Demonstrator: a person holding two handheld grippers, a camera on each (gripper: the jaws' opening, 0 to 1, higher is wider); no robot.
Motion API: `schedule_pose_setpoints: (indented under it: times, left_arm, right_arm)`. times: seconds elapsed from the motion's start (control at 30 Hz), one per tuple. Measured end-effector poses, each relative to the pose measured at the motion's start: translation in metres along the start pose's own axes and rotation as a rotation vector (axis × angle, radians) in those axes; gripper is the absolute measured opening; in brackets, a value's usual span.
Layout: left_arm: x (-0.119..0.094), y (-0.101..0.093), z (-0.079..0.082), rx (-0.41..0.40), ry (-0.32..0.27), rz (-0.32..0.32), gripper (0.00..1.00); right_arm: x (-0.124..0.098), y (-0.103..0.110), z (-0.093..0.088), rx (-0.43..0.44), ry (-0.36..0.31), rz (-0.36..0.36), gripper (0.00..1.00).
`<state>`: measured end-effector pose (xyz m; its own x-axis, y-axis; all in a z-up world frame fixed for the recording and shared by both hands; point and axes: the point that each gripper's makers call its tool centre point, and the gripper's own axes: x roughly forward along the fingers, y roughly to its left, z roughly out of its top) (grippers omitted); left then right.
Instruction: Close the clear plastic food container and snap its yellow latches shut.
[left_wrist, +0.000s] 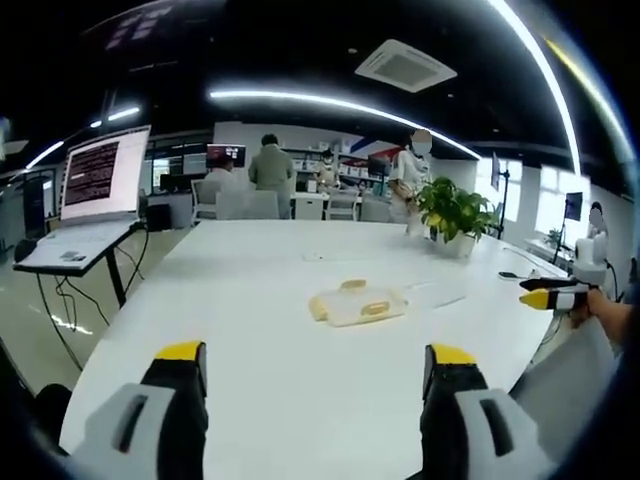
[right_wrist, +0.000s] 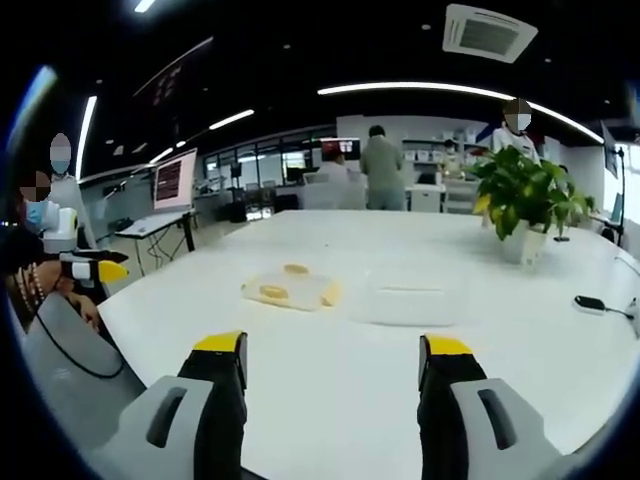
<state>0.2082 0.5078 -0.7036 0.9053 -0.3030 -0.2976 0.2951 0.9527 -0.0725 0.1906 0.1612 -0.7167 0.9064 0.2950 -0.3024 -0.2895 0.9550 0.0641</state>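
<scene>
Left gripper view: the left claw (left_wrist: 315, 365) stands wide open with nothing between its yellow-tipped jaws, well short of the work. The clear plastic lid (left_wrist: 358, 304) with its yellow latches (left_wrist: 374, 308) lies flat near the middle of the white surface (left_wrist: 250, 300), and the clear container base (left_wrist: 440, 293), very faint, sits just beside it. The right claw (left_wrist: 535, 297) reaches in at the right edge; how far apart its jaws stand cannot be told here. A laptop (left_wrist: 100, 185) sits on a stand to the left and a potted plant (left_wrist: 452, 212) stands at the far side.

Right gripper view: the right claw (right_wrist: 332, 352) is also wide open and empty. The lid (right_wrist: 290, 290) lies left of centre, the base (right_wrist: 410, 298) right of it, close but seemingly apart. Both look thin, light and slick, likely to skate on the smooth surface, so 1 claw should probably pinch the lid by a rim edge while the other steadies the base. The latches look like small hinged tabs, best pressed at their outer ends. A phone (right_wrist: 590, 302) lies at the far right. The room is an open office with people standing at the back.
</scene>
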Motion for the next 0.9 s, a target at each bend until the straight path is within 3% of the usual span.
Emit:
schedule_pose_setpoints:
  times: [0.57, 0.8, 0.9]
  left_arm:
    - [0.0005, 0.0003, -0.0017, 0.001, 0.014, -0.008, 0.85]
    - [0.0007, -0.0014, -0.0005, 0.041, 0.019, -0.011, 0.82]
    - [0.0024, -0.0009, -0.0032, 0.034, 0.047, -0.015, 0.82]
  right_arm:
    - [0.0002, 0.0009, 0.0, 0.004, 0.006, 0.002, 0.66]
    - [0.0007, 0.005, 0.0034, -0.041, 0.003, 0.014, 0.62]
    - [0.0009, 0.006, 0.0037, -0.054, 0.008, 0.019, 0.62]
